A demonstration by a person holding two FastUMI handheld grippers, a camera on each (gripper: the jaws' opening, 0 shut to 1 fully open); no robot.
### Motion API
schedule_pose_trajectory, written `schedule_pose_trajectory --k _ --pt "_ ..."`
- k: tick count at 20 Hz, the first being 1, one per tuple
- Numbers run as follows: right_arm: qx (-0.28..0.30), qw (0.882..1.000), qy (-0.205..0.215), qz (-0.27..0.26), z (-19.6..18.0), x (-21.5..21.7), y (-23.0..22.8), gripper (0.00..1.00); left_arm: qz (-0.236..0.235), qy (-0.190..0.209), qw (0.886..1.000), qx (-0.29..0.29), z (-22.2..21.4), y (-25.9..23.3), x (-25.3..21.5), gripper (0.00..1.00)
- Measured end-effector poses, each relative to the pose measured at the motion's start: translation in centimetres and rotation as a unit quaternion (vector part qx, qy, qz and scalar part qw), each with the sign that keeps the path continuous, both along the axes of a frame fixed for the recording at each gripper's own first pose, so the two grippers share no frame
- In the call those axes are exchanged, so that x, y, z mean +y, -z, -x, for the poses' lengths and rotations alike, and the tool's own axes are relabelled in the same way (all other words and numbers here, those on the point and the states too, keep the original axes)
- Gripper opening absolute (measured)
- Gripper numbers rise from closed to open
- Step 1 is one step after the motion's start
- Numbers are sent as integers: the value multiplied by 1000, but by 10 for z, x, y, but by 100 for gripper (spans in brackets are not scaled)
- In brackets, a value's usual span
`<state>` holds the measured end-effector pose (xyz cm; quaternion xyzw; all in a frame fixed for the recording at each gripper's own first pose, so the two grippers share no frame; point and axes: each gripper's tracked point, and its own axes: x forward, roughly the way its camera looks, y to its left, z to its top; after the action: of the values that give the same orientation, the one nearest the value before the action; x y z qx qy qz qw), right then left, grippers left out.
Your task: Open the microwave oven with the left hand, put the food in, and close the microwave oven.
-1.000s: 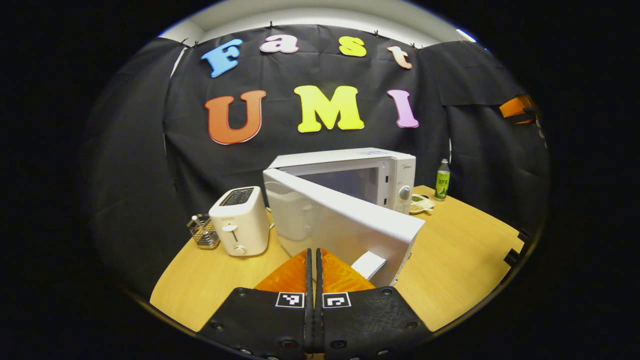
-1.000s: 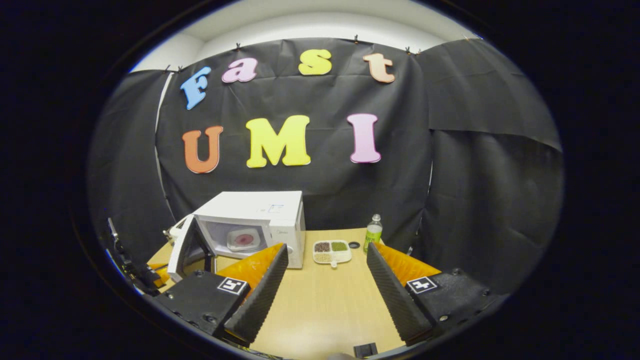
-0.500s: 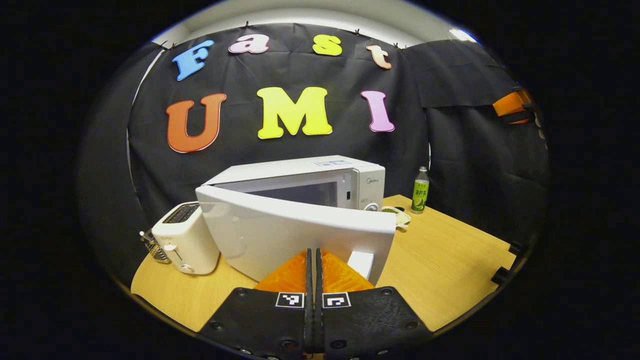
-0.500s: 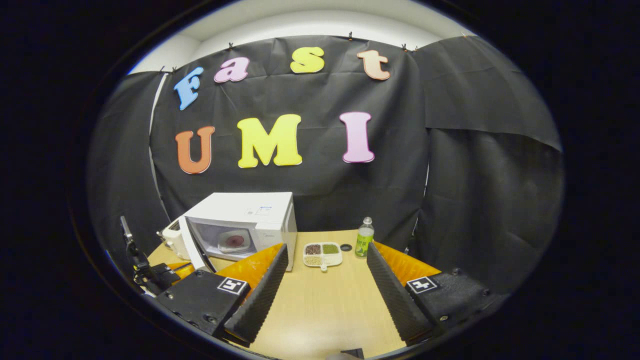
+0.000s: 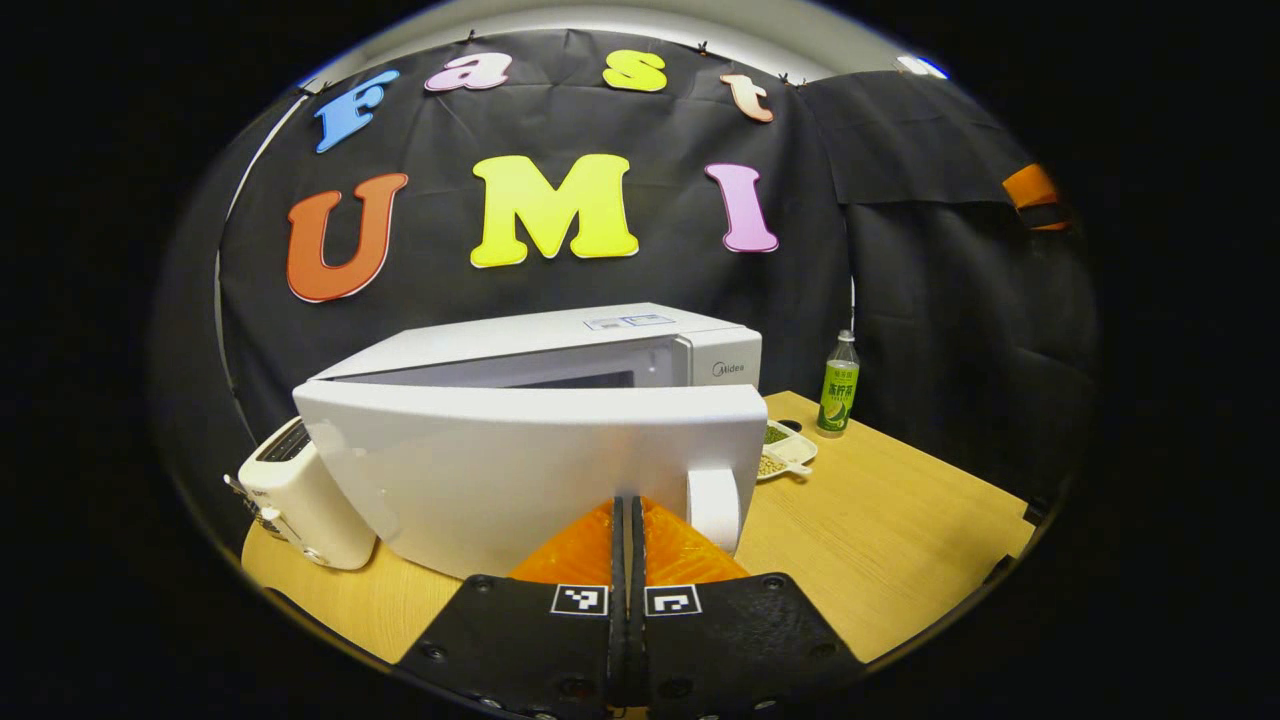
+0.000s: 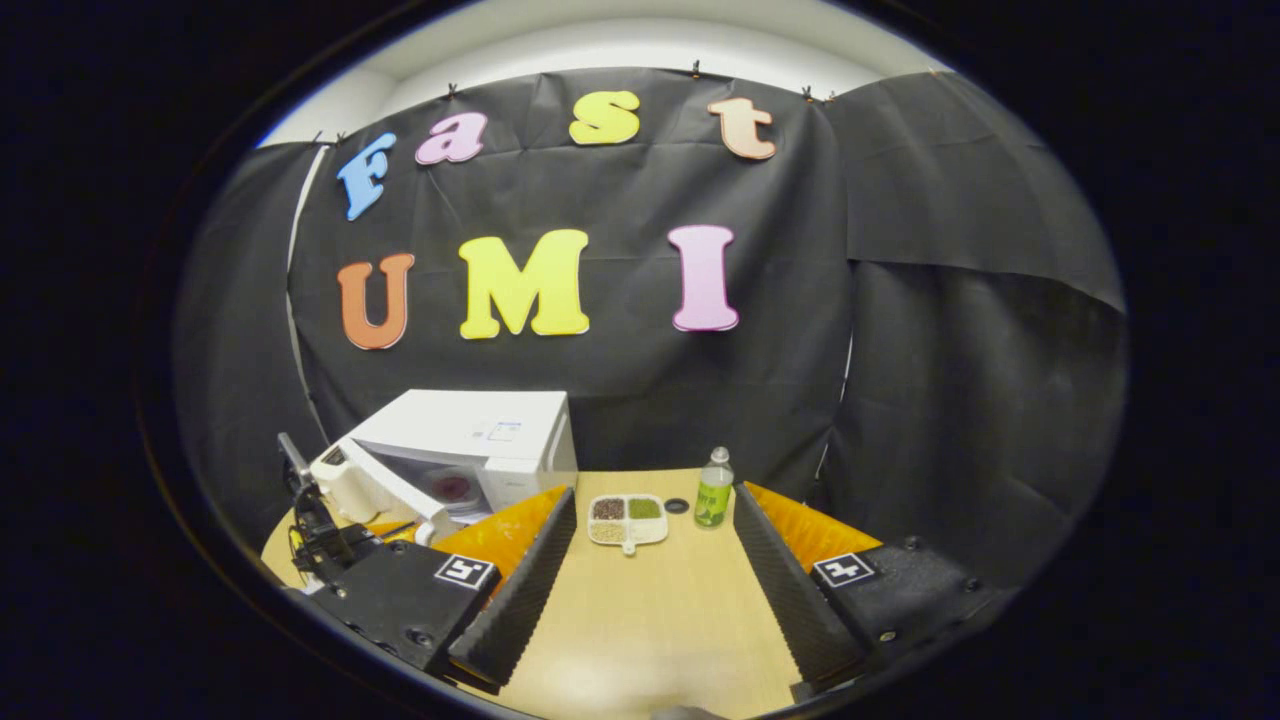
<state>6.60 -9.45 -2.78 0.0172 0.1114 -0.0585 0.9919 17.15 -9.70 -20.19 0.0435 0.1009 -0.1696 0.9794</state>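
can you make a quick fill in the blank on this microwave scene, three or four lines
1. The white microwave oven's door stands partly ____.
2. The green plastic bottle stands ____ on the wooden table.
3. The right gripper's fingers are spread ____.
4. The white toaster sits on the microwave's ____ in the left gripper view.

Missing: open; upright; apart; left

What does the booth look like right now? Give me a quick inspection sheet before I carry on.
Surface: wooden table, bare in front of the right claw.
Job's things: microwave oven with its door partly open; a dish with a red centre sits inside.
Clutter: toaster beside the oven; divided snack tray; green bottle; small dark cap.
Grippers: left claw shut, tips against the door; right claw open, holding nothing.
Cables: thin wires on the other gripper's rig.
Surroundings: black cloth wall.
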Motion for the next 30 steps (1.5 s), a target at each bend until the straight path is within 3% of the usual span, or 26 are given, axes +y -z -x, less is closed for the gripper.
schedule_pose_trajectory --k 1,2,3,4,5,6,10,11,12,13,16,17,18,19,20,21,22,23,24,26,27,28,29,30 --pt "3 1000 0 3 0 -3 1 92 0 -2 1000 0 -8 0 -3 0" --pt "6 1000 0 4 -1 -6 2 92 1 -4 1000 2 -16 1 -7 0" --pt "9 1000 0 3 -2 -9 4 100 0 -7 1000 5 -23 3 -9 0" --pt "11 1000 0 2 -3 -11 5 92 0 -10 1000 8 -31 4 -12 0" --pt "14 1000 1 3 -3 -15 9 92 0 -13 1000 11 -38 6 -15 0" --pt "17 1000 1 2 -4 -19 10 100 0 -15 1000 15 -45 9 -18 0" --pt "29 1000 -6 1 -12 -27 19 100 7 -28 999 22 -70 9 -29 0" --pt "32 999 -9 0 -14 -29 21 92 9 -33 999 22 -75 7 -31 0" --pt "34 999 -10 -2 -15 -31 22 100 11 -39 999 25 -79 7 -31 0" --pt "34 999 -11 -4 -18 -33 24 100 13 -45 999 23 -82 6 -30 0" --pt "37 999 -15 -9 -22 -37 28 92 8 -43 999 20 -80 7 -31 0" --pt "39 999 -18 -8 -23 -38 30 100 4 -45 999 19 -81 7 -31 0" --pt "40 999 -18 -7 -25 -40 30 92 1 -49 999 18 -81 8 -31 0" --pt "38 999 -20 -8 -26 -40 28 100 0 -53 998 16 -83 7 -30 0" --pt "37 999 -23 -8 -27 -39 28 100 2 -57 998 11 -89 6 -32 0" --pt "33 999 -25 -11 -29 -36 26 100 4 -72 997 42 -86 15 -30 0" --pt "30 999 -28 -14 -30 -34 25 92 18 -75 997 25 -88 11 -31 0" --pt "32 999 -29 -16 -31 -33 29 92 17 -73 996 38 -88 14 -31 0" --pt "33 999 -34 -21 -31 -29 30 100 14 -78 996 50 -81 18 -29 0" --pt "32 998 -42 -21 -31 -22 30 100 10 -84 996 42 -73 11 -23 0" --pt "30 998 -43 -18 -31 -21 31 100 8 -84 996 36 -67 5 -20 10" --pt "28 998 -45 -18 -32 -19 30 92 3 -84 996 31 -59 -1 -18 0" --pt "26 998 -48 -18 -31 -15 30 92 -3 -87 996 27 -51 -6 -14 0" --pt "25 998 -49 -18 -32 -12 31 100 -6 -86 996 23 -43 -11 -11 0"
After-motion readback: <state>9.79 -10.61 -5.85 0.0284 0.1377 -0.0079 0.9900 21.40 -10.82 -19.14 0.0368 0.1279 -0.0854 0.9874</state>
